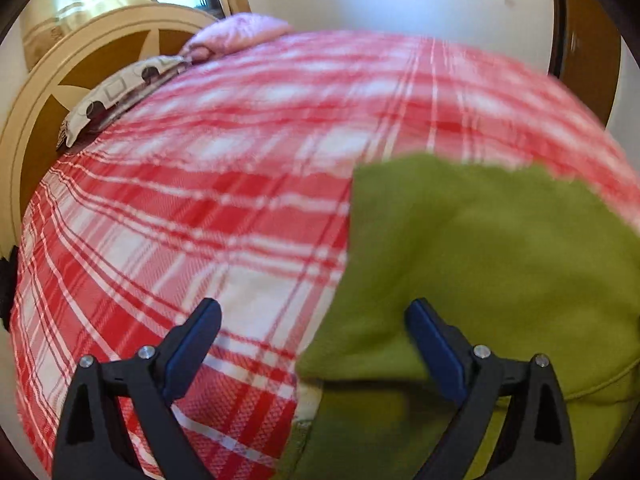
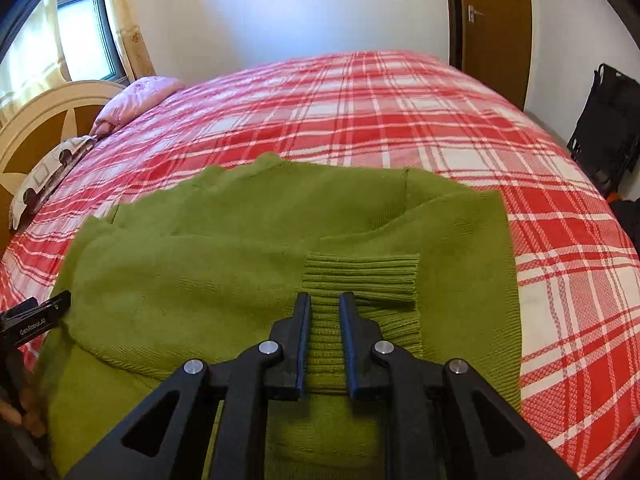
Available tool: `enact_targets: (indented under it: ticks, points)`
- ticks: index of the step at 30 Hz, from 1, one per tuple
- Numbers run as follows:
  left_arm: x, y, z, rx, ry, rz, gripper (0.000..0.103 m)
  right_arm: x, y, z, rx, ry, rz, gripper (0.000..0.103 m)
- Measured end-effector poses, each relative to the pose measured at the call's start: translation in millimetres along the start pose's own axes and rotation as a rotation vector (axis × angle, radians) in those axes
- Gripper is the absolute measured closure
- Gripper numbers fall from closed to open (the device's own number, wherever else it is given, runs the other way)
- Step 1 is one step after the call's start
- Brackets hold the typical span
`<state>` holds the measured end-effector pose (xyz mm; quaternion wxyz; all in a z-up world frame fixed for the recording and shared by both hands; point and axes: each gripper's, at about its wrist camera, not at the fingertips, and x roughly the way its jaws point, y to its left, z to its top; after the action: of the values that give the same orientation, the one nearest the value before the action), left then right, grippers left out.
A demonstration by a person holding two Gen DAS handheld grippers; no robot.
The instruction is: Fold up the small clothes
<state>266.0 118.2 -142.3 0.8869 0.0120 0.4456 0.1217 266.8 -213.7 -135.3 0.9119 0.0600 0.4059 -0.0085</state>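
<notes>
A green knitted sweater point(image 2: 240, 260) lies spread on the red-and-white plaid bed cover point(image 2: 400, 112), one sleeve folded across its body. My right gripper point(image 2: 325, 300) is shut on the ribbed cuff point(image 2: 360, 276) of that sleeve, and the ribbing shows between its narrow jaws. In the left wrist view the sweater point(image 1: 480, 260) fills the lower right, blurred by motion. My left gripper point(image 1: 314, 308) is open wide over the sweater's left edge, with its right finger above the green cloth and its left finger above the plaid cover point(image 1: 180, 208). Nothing is gripped in it. Its body point(image 2: 36, 316) shows at the right wrist view's left edge.
A pink pillow point(image 2: 136, 100) and a patterned pillow point(image 2: 44, 184) lie against the cream headboard point(image 2: 36, 120) at the left. A brown door point(image 2: 492, 20) and a black folded frame point(image 2: 604, 128) stand beyond the bed at the right.
</notes>
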Motion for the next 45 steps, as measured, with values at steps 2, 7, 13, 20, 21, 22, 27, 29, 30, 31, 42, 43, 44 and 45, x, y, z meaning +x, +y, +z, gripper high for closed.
enact_targets:
  ticks: [2,7,13,20,21,22,27,29,30,31,42,43,44,45]
  points:
    - [-9,3,-2,0.003,-0.015,-0.007,0.004,-15,-3,-2,0.018,-0.010,0.002,0.088]
    - [-49,23,-10,0.082,-0.080,-0.082,0.005,-116,-36,-22,0.107,-0.154,0.159,0.074]
    - [-117,65,-59,0.172,-0.208,-0.282,0.001,-223,-67,-89,0.134,-0.149,0.269,0.029]
    - [-150,105,-141,0.267,-0.160,-0.469,0.001,-268,-75,-199,0.143,0.018,0.267,0.029]
    - [-152,108,-152,0.273,-0.142,-0.490,0.001,-264,-74,-213,0.144,0.056,0.261,0.029]
    - [-152,109,-163,0.277,-0.120,-0.511,0.001,-257,-72,-228,0.141,0.101,0.243,0.029]
    - [-153,106,-204,0.289,-0.029,-0.583,0.001,-229,-55,-257,0.103,0.244,0.196,0.029]
    - [-154,107,-217,0.286,-0.016,-0.608,0.001,-224,-55,-259,0.119,0.251,0.206,0.029]
    - [-154,108,-223,0.274,0.000,-0.630,0.001,-219,-57,-262,0.147,0.271,0.225,0.029]
    - [-151,110,-228,0.254,0.028,-0.663,0.001,-217,-58,-264,0.161,0.281,0.228,0.029]
    - [-130,99,-245,0.221,0.163,-0.732,0.027,-189,-38,-283,0.155,0.360,0.256,0.061]
    - [-128,95,-248,0.235,0.176,-0.735,0.033,-183,-38,-286,0.166,0.379,0.252,0.070]
    - [-127,91,-250,0.247,0.189,-0.733,0.036,-179,-37,-288,0.175,0.387,0.249,0.074]
    - [-124,87,-253,0.258,0.209,-0.728,0.043,-175,-38,-291,0.188,0.395,0.254,0.080]
